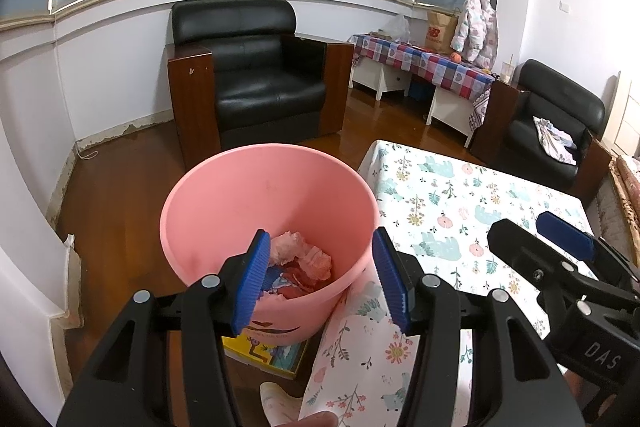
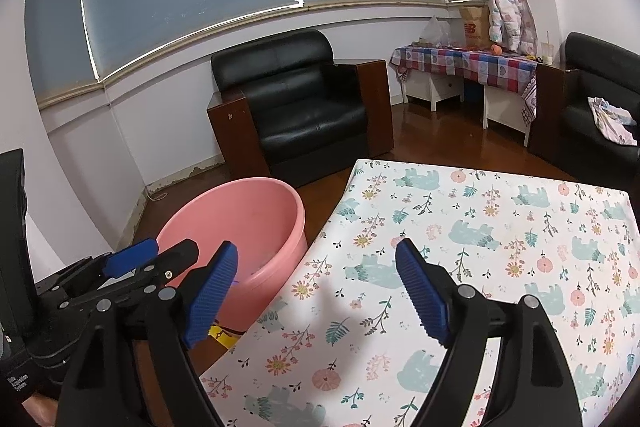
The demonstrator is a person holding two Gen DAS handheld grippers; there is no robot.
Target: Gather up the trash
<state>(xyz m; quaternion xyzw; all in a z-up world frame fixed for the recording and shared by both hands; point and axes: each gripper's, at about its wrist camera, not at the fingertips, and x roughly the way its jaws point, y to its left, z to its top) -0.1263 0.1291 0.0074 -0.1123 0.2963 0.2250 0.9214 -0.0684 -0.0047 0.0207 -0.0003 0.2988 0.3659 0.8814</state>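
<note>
Beside your floral worktop [image 2: 500, 227], the pink bin [image 1: 224, 211] on the floor holds crumpled trash [image 1: 300, 261]. Your left tongs [image 1: 320, 279] and right tongs [image 2: 316, 295] stand apart, empty. "DAS" marks the right tongs.

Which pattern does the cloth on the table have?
The tablecloth is white with pale blue bears and small flowers and leaves; the right wrist view shows it best.
</note>
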